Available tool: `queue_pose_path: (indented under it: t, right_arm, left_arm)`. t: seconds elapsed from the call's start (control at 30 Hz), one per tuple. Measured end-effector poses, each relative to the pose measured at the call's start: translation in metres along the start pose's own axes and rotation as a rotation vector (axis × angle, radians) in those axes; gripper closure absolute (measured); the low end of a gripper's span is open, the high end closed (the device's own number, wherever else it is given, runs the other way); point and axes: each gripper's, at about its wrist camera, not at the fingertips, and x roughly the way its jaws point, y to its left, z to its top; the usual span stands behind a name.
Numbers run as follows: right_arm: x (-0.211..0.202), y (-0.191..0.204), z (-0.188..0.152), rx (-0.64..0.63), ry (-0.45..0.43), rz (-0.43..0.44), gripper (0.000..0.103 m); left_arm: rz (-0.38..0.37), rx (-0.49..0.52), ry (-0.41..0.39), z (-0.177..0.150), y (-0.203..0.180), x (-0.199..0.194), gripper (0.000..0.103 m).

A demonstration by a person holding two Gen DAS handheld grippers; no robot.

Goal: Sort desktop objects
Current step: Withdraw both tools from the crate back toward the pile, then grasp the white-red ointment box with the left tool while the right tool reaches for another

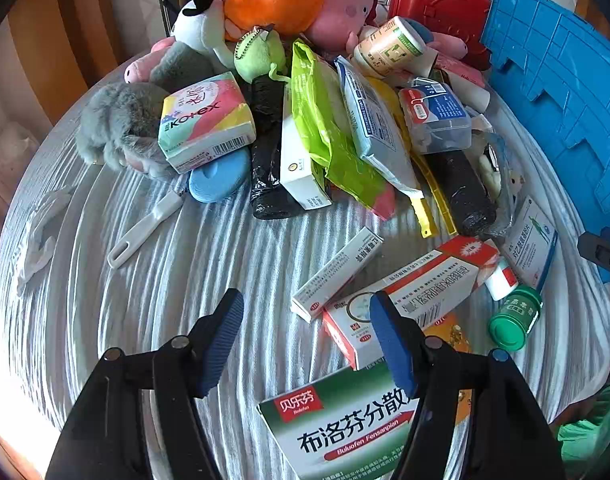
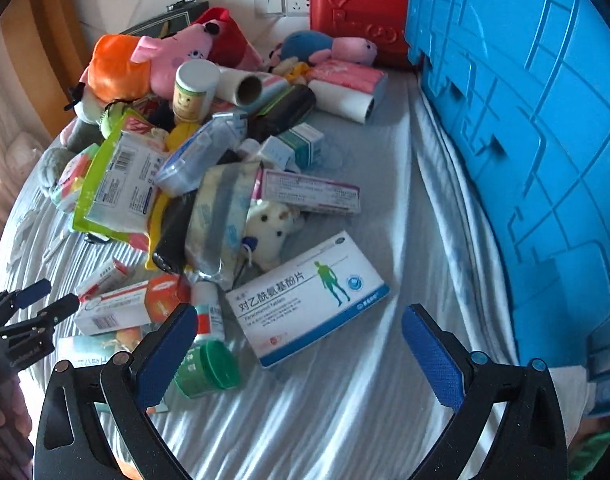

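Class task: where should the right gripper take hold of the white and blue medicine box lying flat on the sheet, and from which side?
Probably from above, across the white and blue medicine box at its two long edges: it lies flat with open sheet along both.

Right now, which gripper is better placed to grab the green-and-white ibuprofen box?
Left. The left gripper hangs open right over the green-and-white ibuprofen box; the right gripper hovers open over bare striped cloth.

Back: plush toys (image 1: 273, 0) piled behind packets, w/ case (image 2: 359, 4) at wall.
Right: crate lid (image 2: 525, 140) beside heap.
Front: medicine boxes (image 2: 307, 300), jar (image 2: 207, 368) on sheet (image 2: 345, 420).
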Motion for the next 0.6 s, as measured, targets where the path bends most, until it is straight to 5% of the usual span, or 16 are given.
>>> queue_pose_path:
  t: [0.17, 0.37, 0.5, 0.6]
  right_arm:
    - [0.019, -0.001, 0.0, 0.024, 0.035, 0.033, 0.0]
    - [0.031, 0.006, 0.012, 0.002, 0.04, 0.053, 0.016]
    - [0.038, 0.013, 0.018, -0.021, 0.055, 0.079, 0.02]
    - [0.037, 0.025, 0.017, -0.058, 0.063, 0.119, 0.021]
  left_arm:
    - [-0.002, 0.019, 0.032, 0.011, -0.005, 0.02, 0.039]
    - [0.013, -0.003, 0.085, 0.018, -0.003, 0.048, 0.049]
    - [0.031, -0.026, 0.085, 0.017, 0.004, 0.052, 0.067]
    - [0.044, -0.059, 0.082, 0.014, 0.015, 0.05, 0.068]
